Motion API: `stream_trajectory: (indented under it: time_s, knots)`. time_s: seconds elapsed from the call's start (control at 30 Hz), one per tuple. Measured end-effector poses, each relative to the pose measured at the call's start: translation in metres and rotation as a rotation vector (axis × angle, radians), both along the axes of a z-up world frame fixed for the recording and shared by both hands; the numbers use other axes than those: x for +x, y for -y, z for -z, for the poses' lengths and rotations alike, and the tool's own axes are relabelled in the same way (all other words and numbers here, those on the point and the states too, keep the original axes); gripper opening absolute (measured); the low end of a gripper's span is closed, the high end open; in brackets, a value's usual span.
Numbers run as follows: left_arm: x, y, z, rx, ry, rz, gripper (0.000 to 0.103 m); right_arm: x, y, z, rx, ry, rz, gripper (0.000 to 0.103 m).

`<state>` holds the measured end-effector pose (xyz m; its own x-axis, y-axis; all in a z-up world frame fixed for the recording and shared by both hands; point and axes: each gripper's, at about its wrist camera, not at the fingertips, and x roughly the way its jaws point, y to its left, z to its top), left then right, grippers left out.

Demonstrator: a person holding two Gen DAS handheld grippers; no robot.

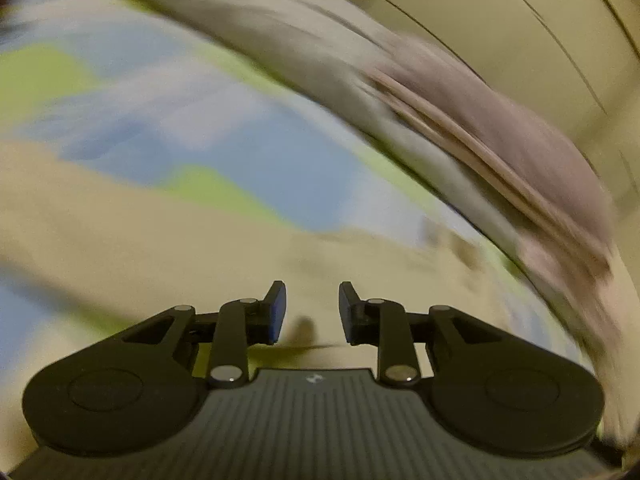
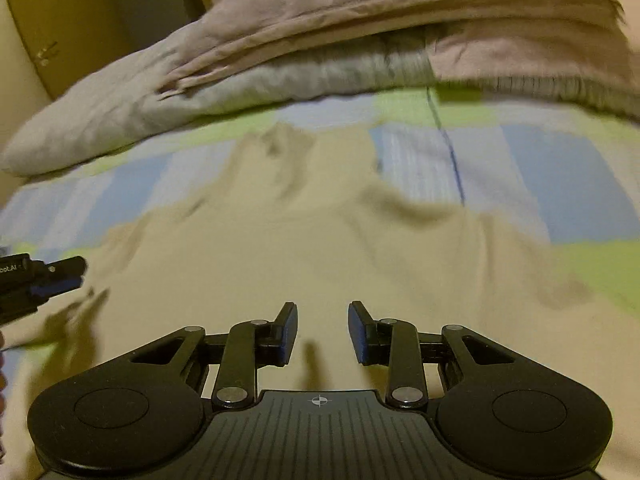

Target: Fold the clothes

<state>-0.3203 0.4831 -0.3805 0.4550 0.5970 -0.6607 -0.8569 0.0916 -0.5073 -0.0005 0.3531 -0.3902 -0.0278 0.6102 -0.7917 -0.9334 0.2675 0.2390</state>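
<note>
The cream shirt [image 2: 304, 248] lies spread out and wrinkly on the checked bed [image 2: 560, 168], both the left gripper [image 1: 312, 312] and right gripper [image 2: 322, 332] hover over it with fingers spread and empty, so grabbing an edge looks next.

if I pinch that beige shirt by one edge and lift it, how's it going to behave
The shirt will likely hang limp and sag: it lies flat with soft creases on the bedsheet. It probably weighs little, being thin. Its free parts may drag and bunch, so lifting with both open grippers, left and right, seems safer.
</note>
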Motion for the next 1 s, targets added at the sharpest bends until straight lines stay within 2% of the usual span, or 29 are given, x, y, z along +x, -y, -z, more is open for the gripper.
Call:
stream_trajectory:
  time_s: [0.1, 0.17, 0.2, 0.23, 0.3, 0.4, 0.53, 0.67, 0.73, 0.83, 0.9, 0.97, 1.0]
  knots:
    - [-0.086, 0.016, -0.002, -0.061, -0.047, -0.216, 0.024, -0.008, 0.041, 0.000, -0.055, -0.062, 0.037, 0.032]
    - [-0.131, 0.024, -0.003, -0.087, -0.007, -0.359, 0.031, -0.013, 0.067, -0.001, -0.092, -0.114, 0.090, 0.032]
    - [-0.154, 0.028, -0.003, -0.100, 0.013, -0.430, 0.040, -0.017, 0.077, -0.001, -0.103, -0.131, 0.118, 0.032]
    - [-0.176, 0.032, -0.003, -0.113, 0.034, -0.501, 0.044, -0.020, 0.087, -0.001, -0.113, -0.146, 0.146, 0.032]
    - [-0.222, 0.039, -0.004, -0.139, 0.075, -0.644, 0.046, -0.028, 0.097, -0.002, -0.133, -0.164, 0.179, 0.032]
    - [-0.257, 0.043, 0.009, -0.128, 0.225, -0.795, 0.046, -0.040, 0.097, -0.003, -0.157, -0.177, 0.188, 0.032]
    - [-0.280, 0.036, 0.024, -0.152, 0.293, -0.861, 0.045, -0.052, 0.092, -0.004, -0.182, -0.182, 0.162, 0.032]
    - [-0.288, 0.028, 0.023, -0.121, 0.250, -0.842, 0.045, -0.059, 0.086, -0.009, -0.164, -0.148, 0.147, 0.032]
    - [-0.285, 0.024, 0.022, -0.120, 0.229, -0.835, 0.040, -0.060, 0.087, -0.009, -0.165, -0.149, 0.153, 0.032]
    - [-0.276, 0.013, 0.026, -0.129, 0.183, -0.815, 0.030, -0.063, 0.090, -0.006, -0.174, -0.144, 0.162, 0.032]
    - [-0.274, 0.009, 0.024, -0.146, 0.155, -0.803, 0.004, -0.063, 0.095, -0.006, -0.177, -0.140, 0.183, 0.032]
    - [-0.272, 0.011, 0.015, -0.118, 0.174, -0.796, 0.003, -0.061, 0.100, -0.008, -0.176, -0.136, 0.195, 0.032]
    - [-0.261, 0.010, 0.002, -0.065, 0.146, -0.743, 0.002, -0.058, 0.104, -0.011, -0.174, -0.133, 0.206, 0.032]
